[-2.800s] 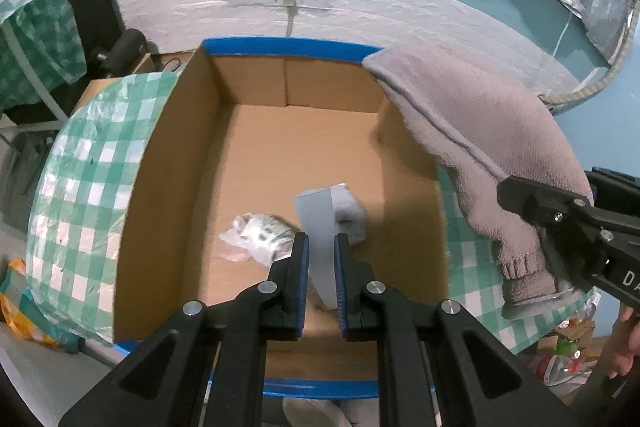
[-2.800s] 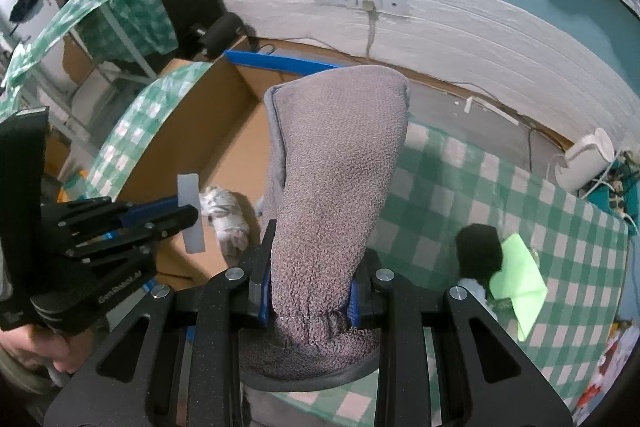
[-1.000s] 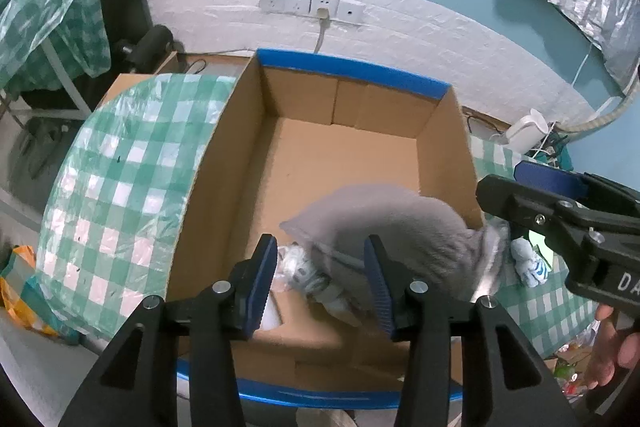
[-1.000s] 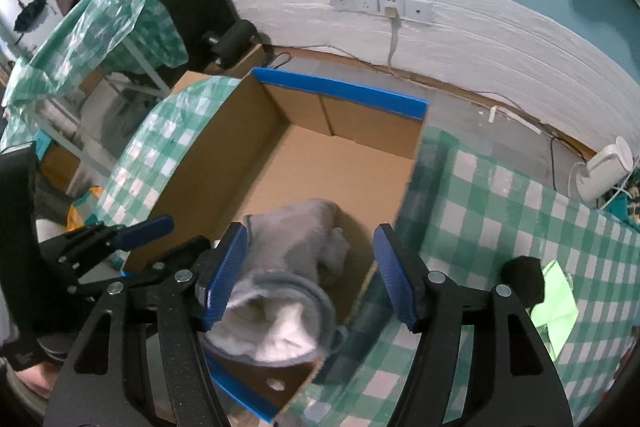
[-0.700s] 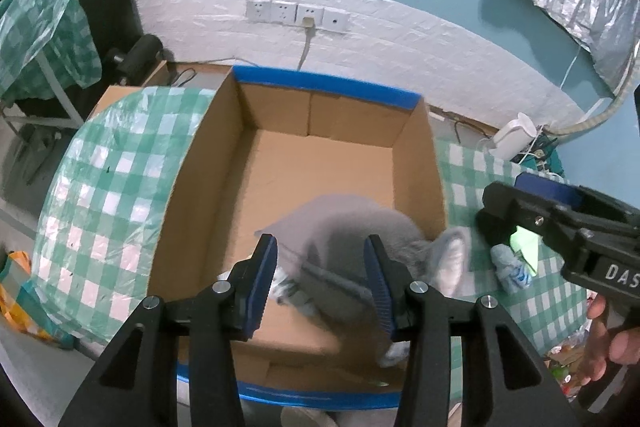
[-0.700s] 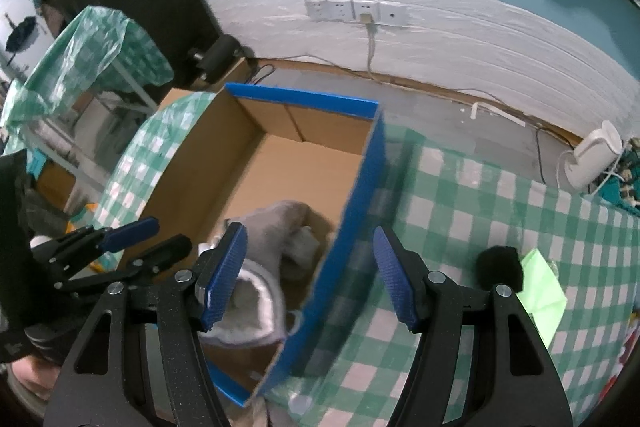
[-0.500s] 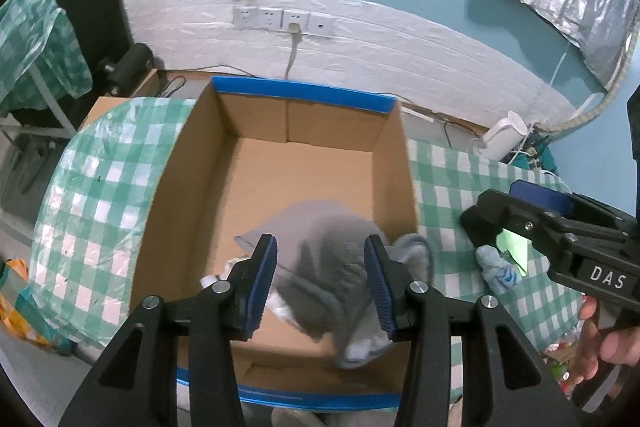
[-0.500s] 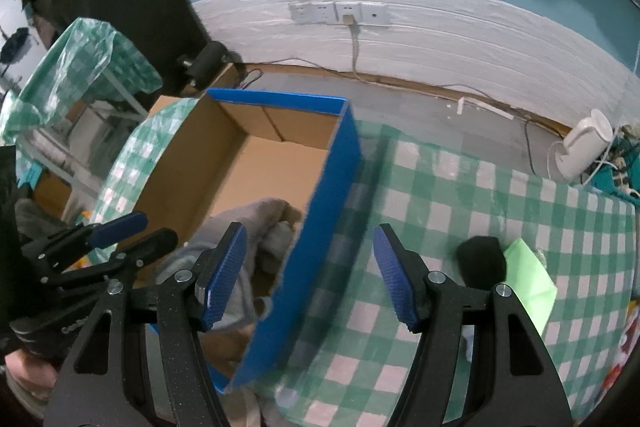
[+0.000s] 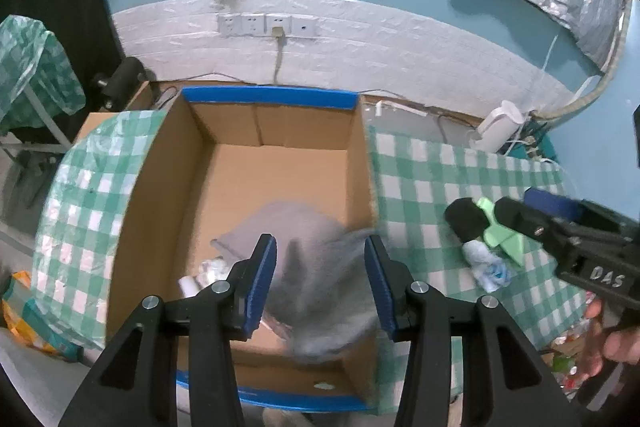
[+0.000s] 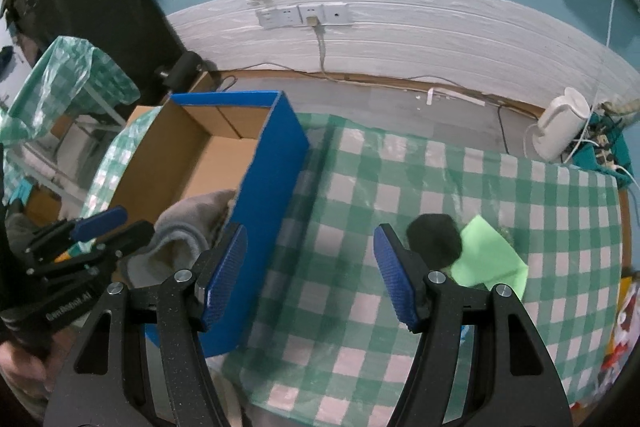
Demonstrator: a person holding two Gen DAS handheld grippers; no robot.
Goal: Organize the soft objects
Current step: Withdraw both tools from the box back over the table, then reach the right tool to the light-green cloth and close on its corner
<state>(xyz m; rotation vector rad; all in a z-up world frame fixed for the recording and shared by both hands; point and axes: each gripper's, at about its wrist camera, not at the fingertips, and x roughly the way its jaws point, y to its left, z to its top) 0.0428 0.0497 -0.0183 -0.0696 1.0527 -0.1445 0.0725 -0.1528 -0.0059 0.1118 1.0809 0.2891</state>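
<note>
"DAS" on the right gripper body, partly legible "GenRobot.AI" on the left gripper body

Matt cardboard box, fuzzy grey cloth

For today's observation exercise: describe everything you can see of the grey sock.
The grey sock is thick, fuzzy knit, with a ribbed cuff gaping open, paler inside. It lies crumpled in the box, in its near right corner, against the right wall and partly over small white items. No gripper touches it.
</note>
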